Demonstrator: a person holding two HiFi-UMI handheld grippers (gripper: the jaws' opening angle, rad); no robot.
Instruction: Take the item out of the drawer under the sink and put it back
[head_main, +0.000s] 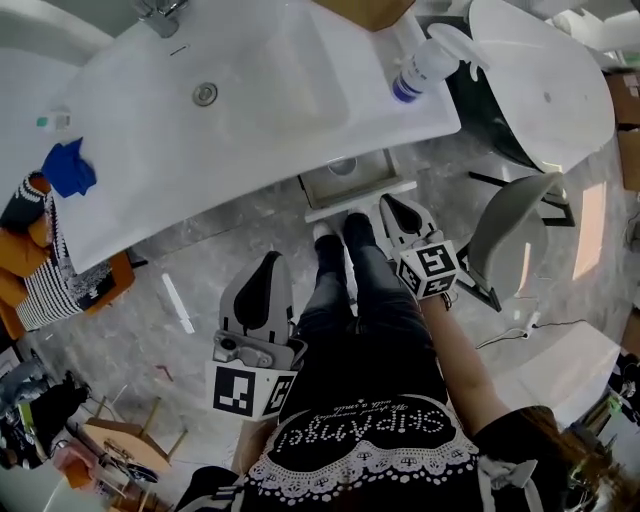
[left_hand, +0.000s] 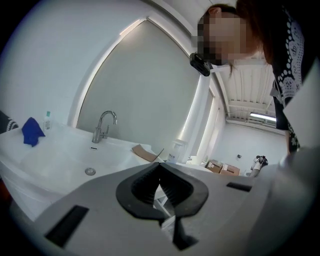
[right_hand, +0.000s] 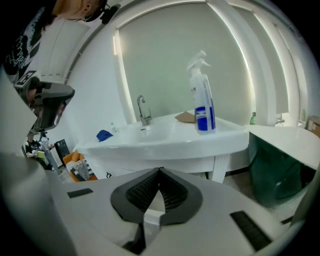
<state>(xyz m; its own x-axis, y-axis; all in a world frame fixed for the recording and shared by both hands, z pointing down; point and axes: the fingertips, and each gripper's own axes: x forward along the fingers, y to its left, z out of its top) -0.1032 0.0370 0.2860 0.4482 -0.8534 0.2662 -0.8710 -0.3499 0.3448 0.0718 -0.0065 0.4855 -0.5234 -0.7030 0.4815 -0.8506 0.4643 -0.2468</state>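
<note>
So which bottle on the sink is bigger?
The blue-labelled spray bottle at the right end; the small bottle stands by the blue cloth.

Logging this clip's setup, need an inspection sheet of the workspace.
Surface: white sink counter, tap at the back.
Job's things: drawer under the sink appears pulled out; something round inside, too small to name.
Clutter: spray bottle, blue cloth and cardboard on the counter; white stick on the floor.
Grippers: left gripper and right gripper both shut, nothing between the fingers, held above the floor in front of the sink.
Cables: thin white cable on the floor at the right.
Surroundings: grey floor; striped bag at the left.
</note>
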